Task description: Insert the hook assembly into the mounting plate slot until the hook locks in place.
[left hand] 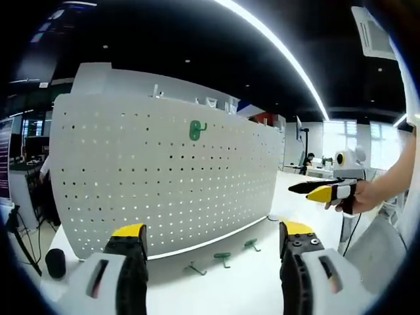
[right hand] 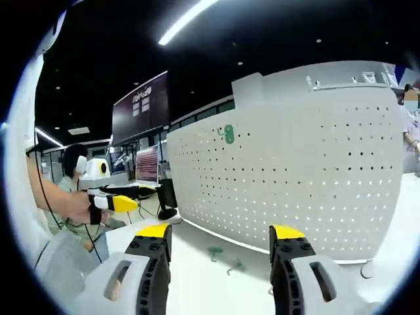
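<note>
A white perforated mounting plate (left hand: 170,177) stands upright on the white table (left hand: 230,289). One green hook (left hand: 197,130) hangs in its upper holes. Three loose green hooks lie at its foot: (left hand: 195,268), (left hand: 223,258), (left hand: 252,244). My left gripper (left hand: 212,230) is open and holds nothing, a short way in front of the plate. A hand holds my right gripper (left hand: 328,191) off to the right. In the right gripper view the plate (right hand: 295,177) carries the same hook (right hand: 228,134), two loose hooks (right hand: 214,251) (right hand: 235,266) lie below, and my right gripper (right hand: 220,231) is open and holds nothing. The left gripper (right hand: 118,202) is at the left.
A black cylinder (left hand: 56,262) stands at the plate's left end. Screens (right hand: 146,164) and a seated person (right hand: 72,177) are behind the table's far side. Another person (right hand: 411,125) stands past the plate's right end. Bare table runs in front of the plate.
</note>
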